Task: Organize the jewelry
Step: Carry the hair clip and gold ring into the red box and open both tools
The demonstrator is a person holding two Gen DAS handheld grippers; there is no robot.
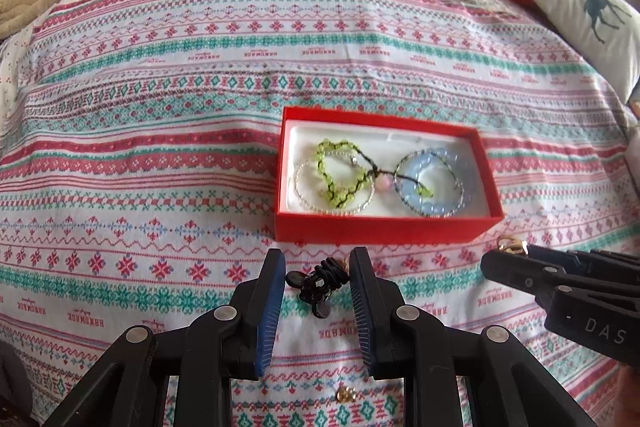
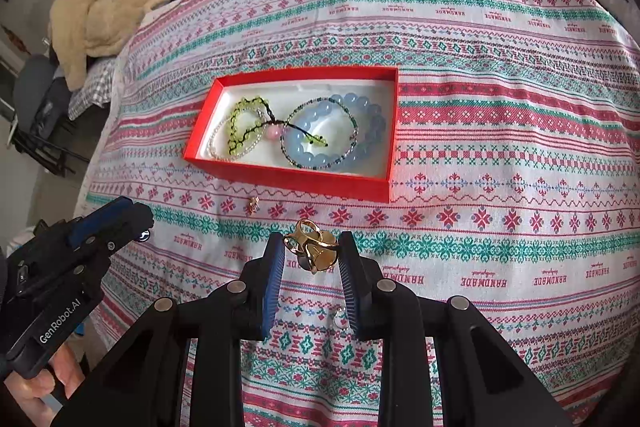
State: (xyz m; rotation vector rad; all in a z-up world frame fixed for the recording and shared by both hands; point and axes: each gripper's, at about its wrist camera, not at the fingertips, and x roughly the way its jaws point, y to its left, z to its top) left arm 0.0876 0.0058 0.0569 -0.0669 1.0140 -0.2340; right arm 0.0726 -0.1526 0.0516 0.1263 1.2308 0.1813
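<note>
Two grippers are held just in front of a red box on a patterned cloth. A gold ring is pinched between the jaws of the right gripper; a black piece is pinched by the left gripper. Several bracelets are already crowded inside the box. A small gold item is left on the cloth before the box. Each piece is best carried over a bare patch of the white lining and released low, so nothing gets tangled.
</note>
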